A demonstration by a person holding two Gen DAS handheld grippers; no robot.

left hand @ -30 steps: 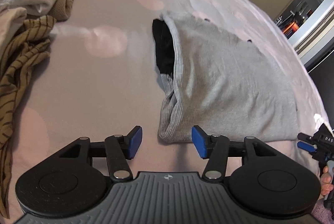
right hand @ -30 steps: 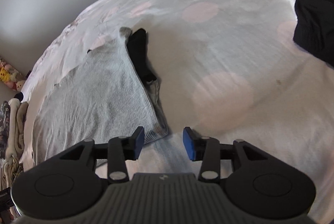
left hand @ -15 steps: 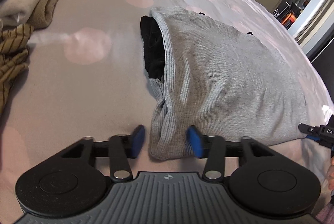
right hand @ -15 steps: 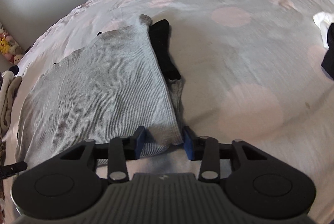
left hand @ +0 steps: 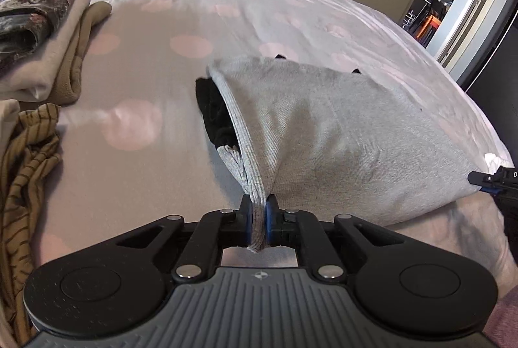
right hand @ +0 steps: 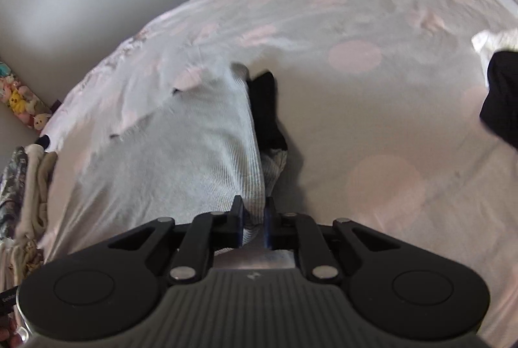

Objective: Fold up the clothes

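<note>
Low in each wrist view, the left tool (left hand: 258,220) and right tool (right hand: 254,218) are each pinching a near corner of the grey ribbed garment (left hand: 323,134), which lies mid-frame on the pink-dotted bed (left hand: 139,127) with black fabric (left hand: 213,111) showing inside. At the left view's right edge, the other tool's lettering is cut off and unreadable; folded clothes (left hand: 42,56) sit upper left.
</note>
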